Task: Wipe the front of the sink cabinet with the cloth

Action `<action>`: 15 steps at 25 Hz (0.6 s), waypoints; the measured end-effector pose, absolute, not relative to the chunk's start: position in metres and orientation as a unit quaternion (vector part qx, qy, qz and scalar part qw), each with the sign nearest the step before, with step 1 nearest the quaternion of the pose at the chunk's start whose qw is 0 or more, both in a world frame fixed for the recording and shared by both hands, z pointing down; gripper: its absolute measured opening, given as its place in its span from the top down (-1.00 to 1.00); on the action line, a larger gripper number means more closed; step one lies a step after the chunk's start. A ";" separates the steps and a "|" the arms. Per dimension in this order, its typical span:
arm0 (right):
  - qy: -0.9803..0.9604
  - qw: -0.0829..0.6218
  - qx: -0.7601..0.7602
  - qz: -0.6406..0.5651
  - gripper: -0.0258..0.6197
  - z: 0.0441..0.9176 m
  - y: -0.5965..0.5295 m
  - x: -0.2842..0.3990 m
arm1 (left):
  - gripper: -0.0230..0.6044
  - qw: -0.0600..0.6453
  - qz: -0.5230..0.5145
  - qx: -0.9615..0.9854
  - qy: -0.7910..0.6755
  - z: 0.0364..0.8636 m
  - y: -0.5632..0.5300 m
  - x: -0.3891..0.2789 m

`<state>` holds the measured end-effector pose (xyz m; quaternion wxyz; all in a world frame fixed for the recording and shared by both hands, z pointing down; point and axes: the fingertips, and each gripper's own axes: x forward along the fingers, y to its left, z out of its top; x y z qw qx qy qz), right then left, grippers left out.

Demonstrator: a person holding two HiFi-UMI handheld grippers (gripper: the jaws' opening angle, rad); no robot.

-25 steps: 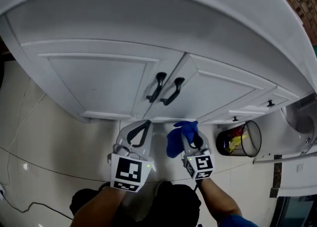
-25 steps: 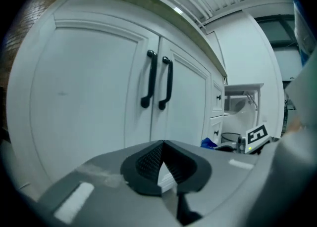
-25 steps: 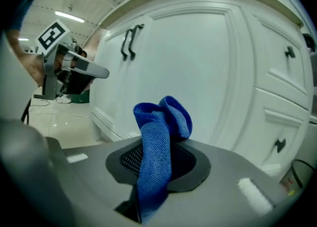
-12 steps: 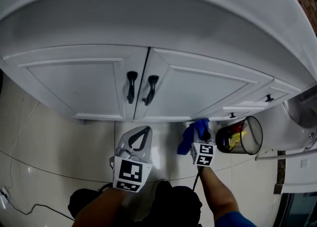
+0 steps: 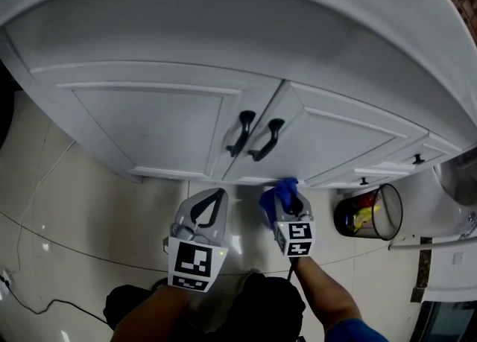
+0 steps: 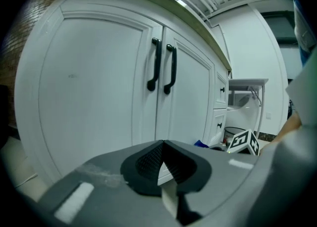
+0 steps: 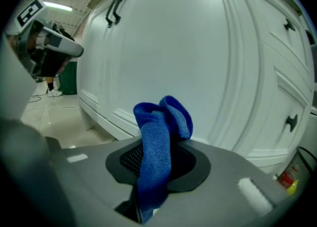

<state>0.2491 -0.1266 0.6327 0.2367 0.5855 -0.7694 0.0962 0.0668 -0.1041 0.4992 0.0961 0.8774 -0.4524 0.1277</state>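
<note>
So we have the cloth (image 7: 159, 137) in hand and the sink cabinet (image 5: 168, 121) in front of us, yet the wiping itself looks hardly begun. Our right gripper (image 7: 154, 164) has its jaws closed on the blue cloth. A folded tuft stands up past the tips and a tail hangs below them.

In the head view the right gripper (image 5: 287, 200) sits at lower centre of the frame. It holds the cloth (image 5: 276, 197) low by the bottom rail of the right door (image 5: 339, 143), under the two black handles (image 5: 253, 138). In the right gripper view the tuft seems close to the white panel, but whether it touches we cannot tell.

Our left gripper (image 6: 163, 143) carries nothing: its jaws meet at the tips, aimed at the left door (image 6: 94, 82). In the head view the left gripper (image 5: 209, 205) hovers over the floor (image 5: 82, 199), just beside the right one and clear of the cabinet.

We see no damp streak or change of sheen on either door, so nothing shows a part already wiped. We judge that both door panels, the frame and the small drawer fronts (image 5: 395, 162) at the right of the frame are yet to be done.
</note>
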 end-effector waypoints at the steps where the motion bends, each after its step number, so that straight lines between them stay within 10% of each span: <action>1: -0.781 0.233 0.573 0.092 0.60 0.628 -0.128 0.231 | 0.91 0.097 0.124 0.875 -0.457 0.496 -0.104 0.058; 15: -0.896 0.201 0.396 0.035 0.60 0.601 -0.129 -0.020 | 0.91 0.110 0.101 0.818 -0.555 0.472 -0.085 -0.095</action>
